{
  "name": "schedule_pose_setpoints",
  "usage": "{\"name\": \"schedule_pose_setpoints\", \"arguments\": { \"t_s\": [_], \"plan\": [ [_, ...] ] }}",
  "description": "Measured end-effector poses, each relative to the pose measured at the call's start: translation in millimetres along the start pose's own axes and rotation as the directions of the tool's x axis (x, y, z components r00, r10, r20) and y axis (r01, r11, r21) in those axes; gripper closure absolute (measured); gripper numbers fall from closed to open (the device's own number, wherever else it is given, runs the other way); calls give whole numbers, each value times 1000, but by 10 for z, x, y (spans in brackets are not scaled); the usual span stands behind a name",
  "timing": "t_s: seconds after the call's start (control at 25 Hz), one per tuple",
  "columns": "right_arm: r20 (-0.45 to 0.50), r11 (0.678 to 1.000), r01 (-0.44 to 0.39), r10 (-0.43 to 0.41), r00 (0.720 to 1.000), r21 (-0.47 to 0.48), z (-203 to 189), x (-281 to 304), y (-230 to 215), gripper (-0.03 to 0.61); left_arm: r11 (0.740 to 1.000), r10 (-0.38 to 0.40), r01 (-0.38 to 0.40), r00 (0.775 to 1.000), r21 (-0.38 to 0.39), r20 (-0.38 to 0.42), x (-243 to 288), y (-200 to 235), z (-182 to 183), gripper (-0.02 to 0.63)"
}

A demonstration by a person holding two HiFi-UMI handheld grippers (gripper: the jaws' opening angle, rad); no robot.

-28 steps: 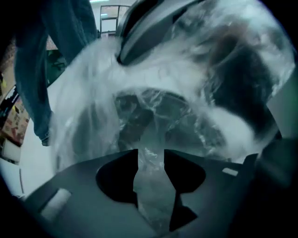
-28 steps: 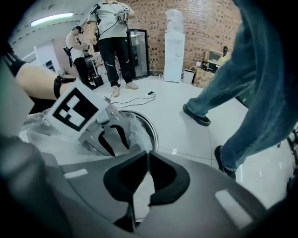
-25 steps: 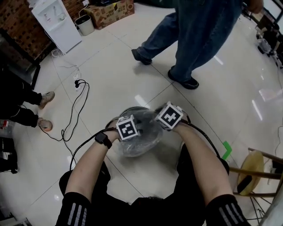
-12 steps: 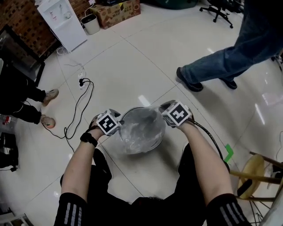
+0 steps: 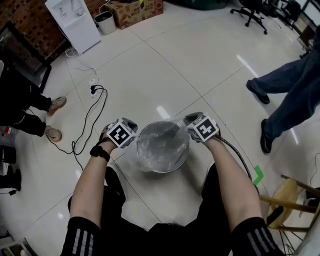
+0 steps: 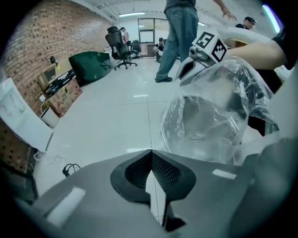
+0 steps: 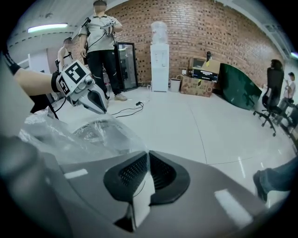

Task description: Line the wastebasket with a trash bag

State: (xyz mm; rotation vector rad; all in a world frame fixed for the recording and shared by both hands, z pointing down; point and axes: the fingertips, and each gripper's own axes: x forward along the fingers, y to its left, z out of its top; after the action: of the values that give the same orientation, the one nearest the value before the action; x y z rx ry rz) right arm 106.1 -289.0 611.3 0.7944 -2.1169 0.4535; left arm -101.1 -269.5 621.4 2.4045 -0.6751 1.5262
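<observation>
A round metal wastebasket [image 5: 173, 166] stands on the tiled floor between my knees. A clear trash bag [image 5: 160, 145] is spread in its mouth. My left gripper [image 5: 131, 138] is at the basket's left rim. Its jaws are closing and the tips meet [image 6: 150, 151]. The bag's edge [image 6: 205, 116] lies just right of them, and I see no film between them. My right gripper [image 5: 189, 126] is at the far right rim, shut on the bag's film [image 7: 88, 135], which runs into its jaws [image 7: 147, 152]. Each gripper shows in the other's view: right gripper [image 6: 184, 70], left gripper [image 7: 100, 107].
A person [image 5: 292, 92] walks at the right. A seated person's feet [image 5: 52, 106] are at the left, beside a power strip and black cable [image 5: 92, 90]. A water dispenser [image 5: 75, 22], small bin [image 5: 105, 22] and cardboard box [image 5: 135, 7] stand far off. A wooden stool [image 5: 286, 194] is near right.
My left gripper has moved left from over the basket's middle to its left rim. The bag now lies wider over the mouth. The walking person has gone off to the right.
</observation>
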Motion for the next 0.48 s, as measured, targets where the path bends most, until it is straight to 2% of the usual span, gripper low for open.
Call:
{"name": "schedule_pose_setpoints", "arguments": {
  "t_s": [0.12,0.28,0.48],
  "plan": [
    [2,1000,2,-2,1000,9,-83,141,-57,569,999,29,-28,999,-17,26,97,104,52,603],
    [-25,1000,4,-4,1000,-3,-238,306,-146,569,997,74,-74,997,-30,5,290,222,3,605],
    [-83,999,-35,32,996,-37,-445,450,-83,569,999,33,-33,999,-35,-26,502,151,-99,607]
  ]
}}
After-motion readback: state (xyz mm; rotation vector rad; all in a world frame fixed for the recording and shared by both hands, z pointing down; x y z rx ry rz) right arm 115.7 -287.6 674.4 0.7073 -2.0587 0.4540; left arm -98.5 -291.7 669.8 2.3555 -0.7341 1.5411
